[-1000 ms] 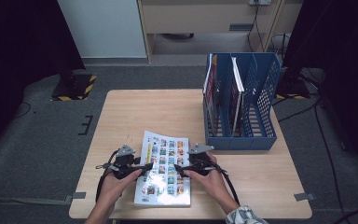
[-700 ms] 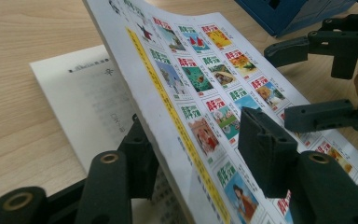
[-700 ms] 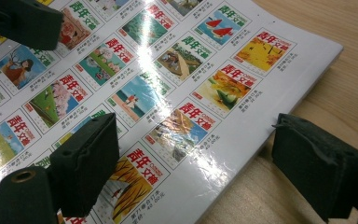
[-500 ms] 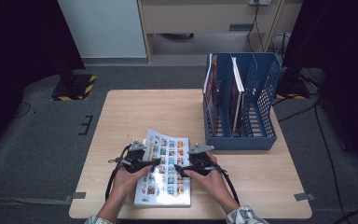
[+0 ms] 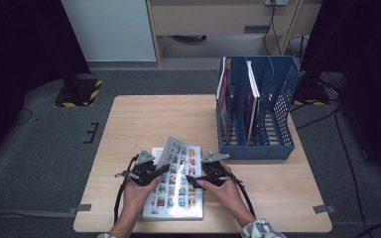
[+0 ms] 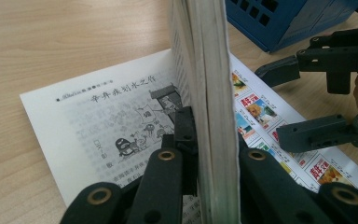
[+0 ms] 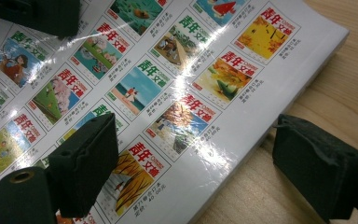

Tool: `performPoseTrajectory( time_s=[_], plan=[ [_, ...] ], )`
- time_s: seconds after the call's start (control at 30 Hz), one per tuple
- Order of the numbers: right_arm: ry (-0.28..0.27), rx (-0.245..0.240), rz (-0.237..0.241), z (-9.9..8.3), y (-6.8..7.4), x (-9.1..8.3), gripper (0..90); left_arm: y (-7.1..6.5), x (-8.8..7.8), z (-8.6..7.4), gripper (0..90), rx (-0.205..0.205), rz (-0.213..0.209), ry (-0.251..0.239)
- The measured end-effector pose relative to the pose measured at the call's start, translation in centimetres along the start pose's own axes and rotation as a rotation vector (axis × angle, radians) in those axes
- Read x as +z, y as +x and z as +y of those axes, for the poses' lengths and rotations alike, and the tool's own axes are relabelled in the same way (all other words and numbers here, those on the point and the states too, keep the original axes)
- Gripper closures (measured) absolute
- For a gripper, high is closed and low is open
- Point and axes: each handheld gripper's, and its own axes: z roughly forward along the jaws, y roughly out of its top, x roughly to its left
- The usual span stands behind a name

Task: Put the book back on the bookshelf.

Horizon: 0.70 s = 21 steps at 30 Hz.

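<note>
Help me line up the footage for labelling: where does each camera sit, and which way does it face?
High view: above the person's side, looking forward and down on the table, magazine and blue file rack; forearms and both hands enter from below.
Left gripper view: on the left gripper, looking along fingers clamped on the magazine's lifted cover and pages.
Right gripper view: on the right gripper, looking down at the glossy back cover; fingers open astride its edge.
Shared: the magazine.
</note>
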Motion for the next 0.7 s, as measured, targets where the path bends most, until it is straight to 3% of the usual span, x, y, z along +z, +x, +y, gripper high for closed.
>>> performPoseTrajectory(
  time_s=[0.1,0.2,0.4,0.7],
  plan=[
    [0.000,0.006,0.006,0.0,0.0,0.0,14.1,-0.6,-0.3,0.2,83.5,0.056,0.015,-0.016],
    [0.003,0.009,0.011,0.0,-0.1,-0.1,13.6,-1.0,-0.5,0.5,83.6,0.085,0.022,-0.018],
    [-0.007,0.035,0.056,-0.1,-0.4,-0.2,11.5,-1.4,-1.1,0.9,83.7,0.104,0.021,-0.039],
    [-0.023,0.075,0.108,-0.3,-0.5,-0.2,11.2,-1.3,-2.0,1.1,83.8,0.079,-0.001,-0.078]
  ],
)
